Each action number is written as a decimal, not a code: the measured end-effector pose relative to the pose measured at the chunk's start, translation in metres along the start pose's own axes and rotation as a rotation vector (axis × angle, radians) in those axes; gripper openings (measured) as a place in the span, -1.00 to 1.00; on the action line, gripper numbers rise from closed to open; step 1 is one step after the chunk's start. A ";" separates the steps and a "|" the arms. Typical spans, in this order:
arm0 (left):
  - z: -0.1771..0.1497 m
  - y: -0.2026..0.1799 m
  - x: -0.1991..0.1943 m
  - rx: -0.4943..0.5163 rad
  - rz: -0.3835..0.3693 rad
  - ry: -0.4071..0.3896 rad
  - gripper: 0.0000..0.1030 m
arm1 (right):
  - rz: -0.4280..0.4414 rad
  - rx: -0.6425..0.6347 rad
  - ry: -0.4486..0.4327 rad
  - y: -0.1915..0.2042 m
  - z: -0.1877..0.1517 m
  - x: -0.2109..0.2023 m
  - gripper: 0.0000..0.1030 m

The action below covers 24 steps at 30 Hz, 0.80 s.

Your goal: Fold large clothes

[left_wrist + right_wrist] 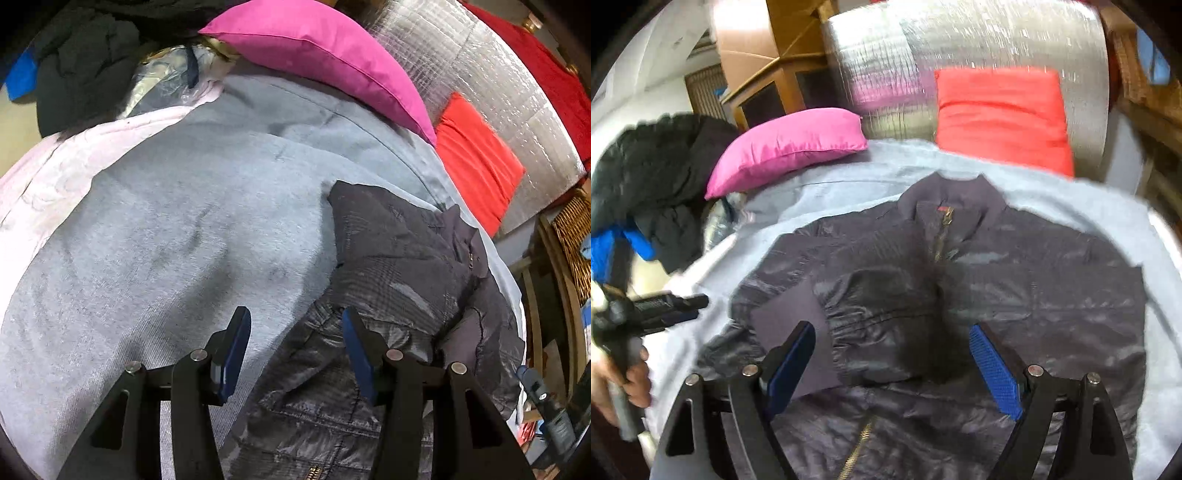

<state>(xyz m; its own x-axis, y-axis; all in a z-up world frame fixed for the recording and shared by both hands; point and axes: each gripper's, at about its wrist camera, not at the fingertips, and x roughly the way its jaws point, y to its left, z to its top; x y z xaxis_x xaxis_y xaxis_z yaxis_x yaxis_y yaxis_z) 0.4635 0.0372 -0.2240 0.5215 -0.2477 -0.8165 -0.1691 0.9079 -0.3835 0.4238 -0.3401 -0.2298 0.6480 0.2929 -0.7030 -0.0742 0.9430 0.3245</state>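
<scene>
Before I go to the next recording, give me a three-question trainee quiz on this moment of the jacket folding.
1. True or false: the jacket lies on the grey sheet with its zip facing up.
2. Which pillow leans upright against the foil roll? A) pink pillow B) red pillow C) neither
3. Fill in: the right gripper is ____, with nothing between its pads.

Key
1. True; one sleeve is folded across the front.
2. B; the pink pillow lies flat.
3. Open; the left gripper is open too, above the jacket's edge.
</scene>
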 end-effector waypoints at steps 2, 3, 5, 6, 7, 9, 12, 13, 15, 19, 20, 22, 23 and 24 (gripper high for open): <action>0.001 0.002 -0.001 -0.018 -0.010 -0.004 0.01 | 0.057 0.077 0.052 0.006 0.012 0.011 0.71; 0.001 0.002 -0.001 -0.021 -0.011 -0.005 0.01 | 0.060 0.088 0.066 0.010 0.017 0.017 0.71; 0.002 0.000 -0.002 -0.017 -0.004 -0.011 0.01 | 0.024 0.106 0.097 0.023 0.029 0.032 0.71; 0.003 0.000 -0.002 -0.014 -0.003 -0.012 0.01 | -0.003 0.109 0.108 0.032 0.036 0.040 0.71; 0.004 -0.001 -0.002 -0.012 -0.006 -0.013 0.01 | -0.051 0.107 0.122 0.042 0.045 0.049 0.71; 0.006 0.001 -0.002 -0.019 -0.012 -0.014 0.01 | -0.177 0.101 0.161 0.059 0.057 0.068 0.71; 0.010 0.004 -0.001 -0.024 -0.016 -0.015 0.01 | -0.367 0.053 0.240 0.081 0.059 0.100 0.71; 0.011 0.005 -0.001 -0.022 -0.015 -0.018 0.01 | -0.407 0.037 0.261 0.084 0.056 0.109 0.71; 0.013 0.006 -0.002 -0.015 -0.012 -0.020 0.01 | -0.451 0.003 0.288 0.088 0.043 0.119 0.69; 0.013 0.013 -0.005 -0.023 -0.011 -0.023 0.01 | -0.532 -0.053 0.218 0.079 0.038 0.089 0.68; 0.013 0.014 -0.006 -0.027 -0.011 -0.023 0.01 | -0.548 -0.061 0.200 0.071 0.040 0.075 0.68; 0.012 0.016 -0.007 -0.030 -0.012 -0.024 0.01 | -0.573 -0.037 0.186 0.039 0.045 0.047 0.68; 0.011 0.016 -0.008 -0.029 -0.012 -0.025 0.01 | -0.595 -0.010 0.168 0.023 0.047 0.034 0.68; 0.010 0.015 -0.008 -0.026 -0.013 -0.026 0.01 | -0.625 0.035 0.137 -0.001 0.050 0.015 0.68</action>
<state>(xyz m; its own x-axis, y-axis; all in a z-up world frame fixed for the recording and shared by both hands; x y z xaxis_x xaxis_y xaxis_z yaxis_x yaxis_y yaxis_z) 0.4651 0.0565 -0.2185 0.5457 -0.2499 -0.7998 -0.1836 0.8957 -0.4051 0.4717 -0.3447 -0.2090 0.4579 -0.2904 -0.8402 0.3119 0.9375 -0.1540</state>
